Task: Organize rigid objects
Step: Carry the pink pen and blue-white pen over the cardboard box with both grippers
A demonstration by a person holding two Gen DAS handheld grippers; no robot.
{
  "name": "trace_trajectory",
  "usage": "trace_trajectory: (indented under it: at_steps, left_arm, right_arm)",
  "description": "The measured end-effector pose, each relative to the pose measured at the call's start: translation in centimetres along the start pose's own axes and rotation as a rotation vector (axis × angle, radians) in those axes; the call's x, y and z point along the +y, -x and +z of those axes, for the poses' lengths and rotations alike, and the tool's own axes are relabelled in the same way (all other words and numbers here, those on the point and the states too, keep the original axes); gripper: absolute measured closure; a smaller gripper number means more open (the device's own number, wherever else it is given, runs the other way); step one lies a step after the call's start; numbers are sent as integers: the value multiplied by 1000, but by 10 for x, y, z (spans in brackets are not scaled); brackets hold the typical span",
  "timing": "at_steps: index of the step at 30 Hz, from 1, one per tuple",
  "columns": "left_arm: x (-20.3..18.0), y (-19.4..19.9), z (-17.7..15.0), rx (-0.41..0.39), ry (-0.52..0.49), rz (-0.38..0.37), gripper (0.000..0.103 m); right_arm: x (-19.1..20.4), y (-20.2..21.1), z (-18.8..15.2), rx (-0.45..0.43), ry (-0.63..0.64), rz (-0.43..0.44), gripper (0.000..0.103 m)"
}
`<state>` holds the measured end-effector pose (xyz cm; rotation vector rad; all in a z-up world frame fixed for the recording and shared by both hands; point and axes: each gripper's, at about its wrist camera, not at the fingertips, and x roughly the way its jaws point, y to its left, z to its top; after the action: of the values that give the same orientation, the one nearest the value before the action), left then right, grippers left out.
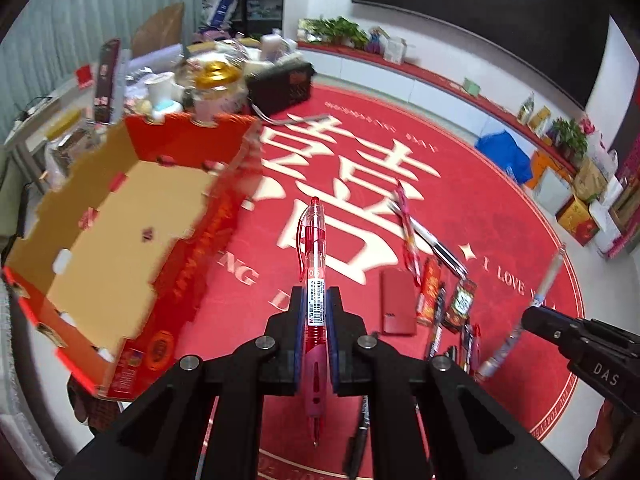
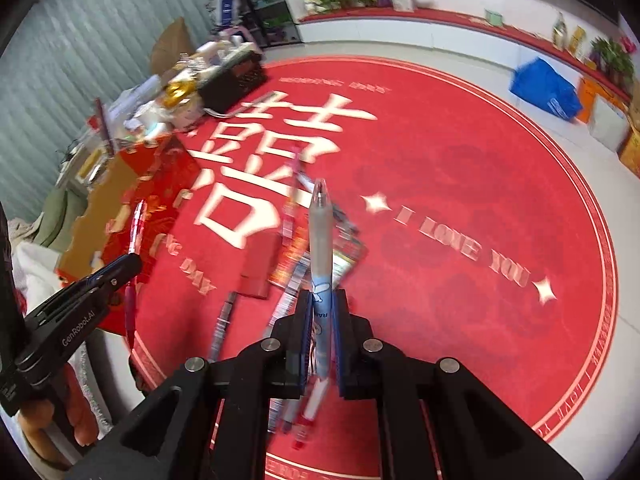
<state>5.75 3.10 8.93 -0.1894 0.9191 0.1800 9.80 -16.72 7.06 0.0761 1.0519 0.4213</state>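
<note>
My left gripper [image 1: 315, 300] is shut on a red transparent pen [image 1: 312, 264] that points forward and up, above the red carpet. An open red cardboard box [image 1: 120, 216] with a tan inside lies to its left. My right gripper [image 2: 323, 304] is shut on a pale blue and white pen [image 2: 321, 248], held above a loose pile of pens and packets [image 2: 296, 264]. The right gripper also shows at the right edge of the left wrist view [image 1: 536, 316], with its pen [image 1: 520, 320]. The left gripper shows at the left of the right wrist view [image 2: 128, 268], beside the box [image 2: 132, 200].
A round red carpet [image 1: 500, 240] with white characters covers the floor. Pens, red packets and a red card [image 1: 398, 302] lie on it. A cluttered low table and a black crate [image 1: 280, 84] stand behind the box. Boxes and a blue bag [image 1: 504, 152] line the right wall.
</note>
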Motion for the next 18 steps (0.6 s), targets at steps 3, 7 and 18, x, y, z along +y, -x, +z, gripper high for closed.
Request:
trace_trajectory:
  at_steps: [3,7,18]
  left_arm:
    - [18,10,6,-36,36,27,93]
    - [46,21,13,-72,93,58,93]
    - [126,39,22,-142,236,175,93]
  right_arm:
    - [34,-2,15,-15,65,36,92]
    - [74,-4,33,-43,130,97,92]
    - [168,-8,53,-110,316,202,92]
